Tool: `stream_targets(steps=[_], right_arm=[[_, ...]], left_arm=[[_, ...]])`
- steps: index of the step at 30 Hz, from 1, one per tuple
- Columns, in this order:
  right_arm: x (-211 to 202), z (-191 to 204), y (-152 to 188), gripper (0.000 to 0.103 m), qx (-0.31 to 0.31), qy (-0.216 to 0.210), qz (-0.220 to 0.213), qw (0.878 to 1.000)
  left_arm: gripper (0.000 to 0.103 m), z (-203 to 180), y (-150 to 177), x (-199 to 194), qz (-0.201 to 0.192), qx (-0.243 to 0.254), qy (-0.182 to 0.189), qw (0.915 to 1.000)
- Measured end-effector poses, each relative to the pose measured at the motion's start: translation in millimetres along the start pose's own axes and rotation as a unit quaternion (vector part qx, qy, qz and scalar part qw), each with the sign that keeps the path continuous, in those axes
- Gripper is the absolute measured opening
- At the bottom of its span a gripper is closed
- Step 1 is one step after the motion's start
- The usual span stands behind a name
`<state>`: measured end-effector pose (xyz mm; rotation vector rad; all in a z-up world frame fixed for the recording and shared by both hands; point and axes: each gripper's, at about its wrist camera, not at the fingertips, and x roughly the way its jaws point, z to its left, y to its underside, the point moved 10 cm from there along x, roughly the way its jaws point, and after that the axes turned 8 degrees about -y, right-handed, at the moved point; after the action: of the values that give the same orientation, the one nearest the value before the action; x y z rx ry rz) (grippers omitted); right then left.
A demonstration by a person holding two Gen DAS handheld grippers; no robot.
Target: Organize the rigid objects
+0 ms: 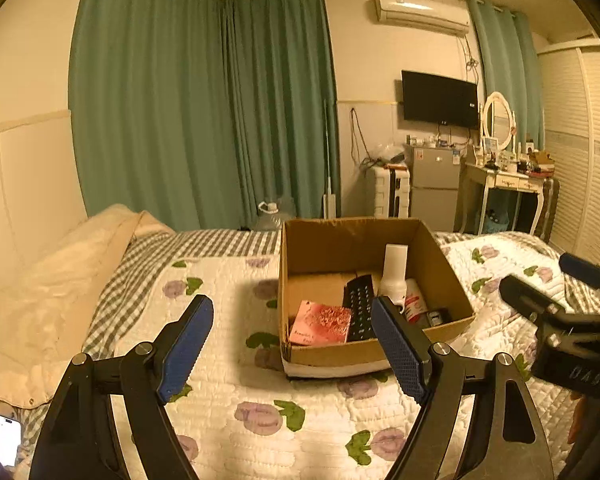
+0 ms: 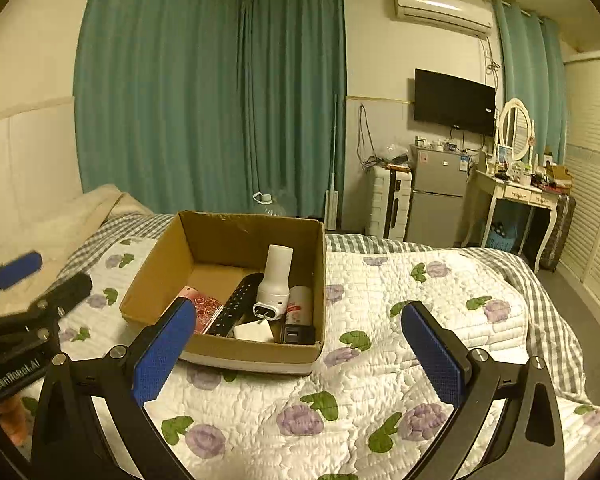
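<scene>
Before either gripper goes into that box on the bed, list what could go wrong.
1. The cardboard box sits on a soft quilt; a push on its wall may slide or tilt it.
2. The white bottle leans over the black remote and the spray can; lifting a neighbour could topple it.
3. Both open, empty grippers, left and right, face the same box and might collide.

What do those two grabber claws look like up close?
Both are alike. The left gripper has a black frame of angled bars joined by round silver bolts, and two flat fingers faced with bumpy blue pads. The right gripper matches it. The left gripper's side carries white lettering.
</scene>
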<state>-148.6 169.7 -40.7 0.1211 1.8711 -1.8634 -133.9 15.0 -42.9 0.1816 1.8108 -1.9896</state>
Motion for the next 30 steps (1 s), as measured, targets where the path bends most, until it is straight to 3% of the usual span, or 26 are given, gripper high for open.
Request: stream_targets(steps=[30], right_arm=[[-4.0, -2.1, 1.6, 0.103, 0.001, 0.019, -0.001, 1.000]], left_arm=[[0.084, -1.1, 1.4, -3.4, 0.014, 0.000, 0.014, 0.9998]])
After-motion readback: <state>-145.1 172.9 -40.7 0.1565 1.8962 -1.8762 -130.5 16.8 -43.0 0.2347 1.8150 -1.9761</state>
